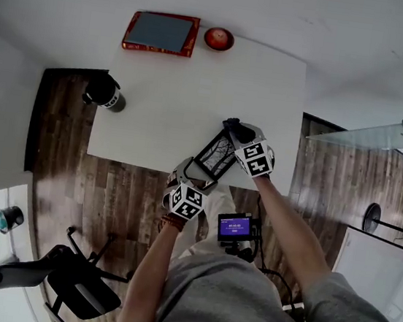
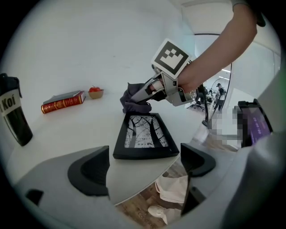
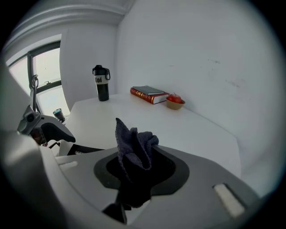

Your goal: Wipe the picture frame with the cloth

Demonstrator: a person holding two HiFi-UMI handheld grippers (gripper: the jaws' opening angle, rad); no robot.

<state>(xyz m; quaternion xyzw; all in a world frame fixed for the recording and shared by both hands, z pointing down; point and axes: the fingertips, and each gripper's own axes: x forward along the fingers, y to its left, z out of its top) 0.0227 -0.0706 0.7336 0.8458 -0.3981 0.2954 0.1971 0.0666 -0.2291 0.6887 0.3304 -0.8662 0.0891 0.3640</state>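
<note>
A black picture frame (image 1: 215, 157) with a tree print lies flat on the white table (image 1: 154, 128), close to its front edge. In the left gripper view the picture frame (image 2: 144, 136) sits just ahead of my left gripper (image 2: 145, 163), whose jaws stand wide open with nothing touching them. My left gripper (image 1: 189, 184) hovers at the frame's near end. My right gripper (image 1: 244, 144) is at the frame's far end, shut on a dark grey cloth (image 1: 235, 130). The bunched cloth (image 3: 134, 150) sticks up from between the right gripper's (image 3: 138, 170) jaws.
A red book (image 1: 161, 33) and a small bowl with a red fruit (image 1: 219, 39) sit at the table's far edge. A black bottle (image 1: 106, 94) stands at the left corner. An office chair (image 1: 75, 280) is on the wood floor at the lower left.
</note>
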